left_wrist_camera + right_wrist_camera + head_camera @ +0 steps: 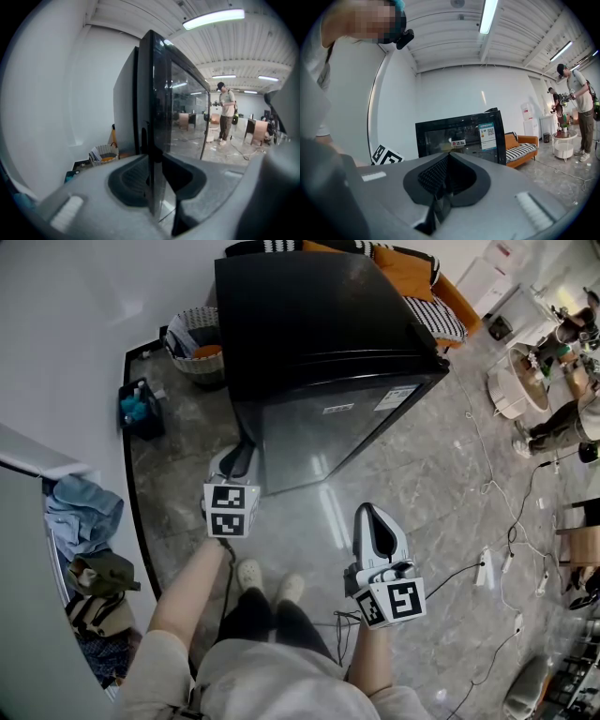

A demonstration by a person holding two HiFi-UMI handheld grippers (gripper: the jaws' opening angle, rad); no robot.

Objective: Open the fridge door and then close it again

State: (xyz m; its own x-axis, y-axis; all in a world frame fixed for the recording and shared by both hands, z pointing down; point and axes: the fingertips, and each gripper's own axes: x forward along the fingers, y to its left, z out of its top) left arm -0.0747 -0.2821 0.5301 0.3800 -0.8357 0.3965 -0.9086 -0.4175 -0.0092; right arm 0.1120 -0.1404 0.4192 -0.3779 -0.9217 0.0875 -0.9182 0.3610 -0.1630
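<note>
A black mini fridge [319, 324] stands on the grey marble floor with its glossy door [347, 432] towards me. My left gripper [244, 454] is at the door's left edge. In the left gripper view the jaws [157, 183] are closed on that upright door edge [157, 93]. Whether the door stands ajar I cannot tell. My right gripper [370, 514] hovers in front of the fridge, apart from it. The right gripper view shows the fridge [459, 136] some way ahead of the right gripper [447, 176], whose pads meet with nothing between them.
A woven basket [197, 343] and a blue crate [141, 409] sit left of the fridge by the white wall. An orange sofa [422, 277] stands behind it. Cables and a power strip [485, 568] lie on the floor at right, near a round table [516, 381] and a person [226, 112].
</note>
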